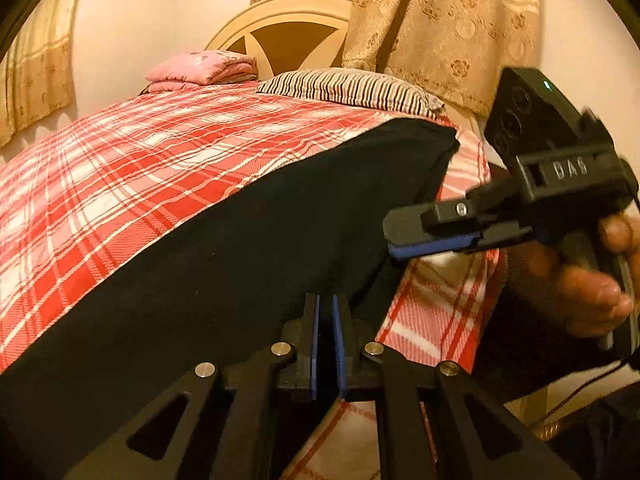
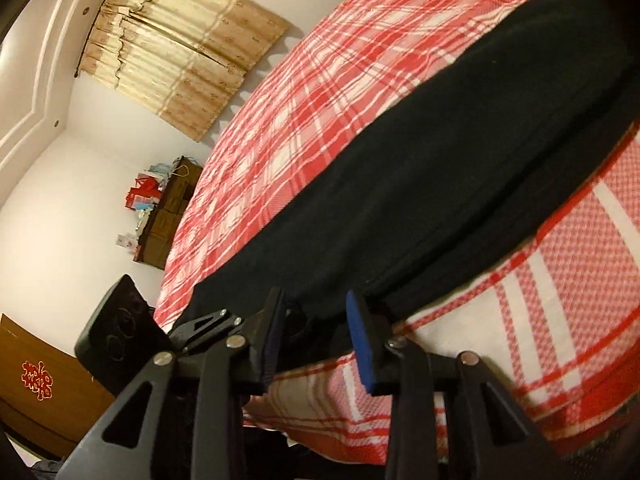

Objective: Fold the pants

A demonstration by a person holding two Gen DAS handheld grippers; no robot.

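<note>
Black pants [image 1: 224,240] lie stretched along the near side of a bed with a red and white plaid sheet [image 1: 120,152]. At the bottom of the left wrist view, my left gripper [image 1: 325,302] is shut on the pants' near edge, with dark cloth between its blue pads. A hand holds my right gripper [image 1: 394,240] further along that same edge. In the right wrist view the right gripper [image 2: 318,320] stands open, and the edge of the pants [image 2: 400,200] bunches between its fingers without the pads pressing on it. The left gripper's housing [image 2: 116,332] shows at lower left.
A striped pillow [image 1: 344,88] and a folded pink quilt [image 1: 204,68] sit by the headboard [image 1: 288,36]. Curtains [image 1: 440,20] hang behind. Beyond the bed's far side are stacked boxes and bags [image 2: 160,208] and a wooden cabinet [image 2: 36,380].
</note>
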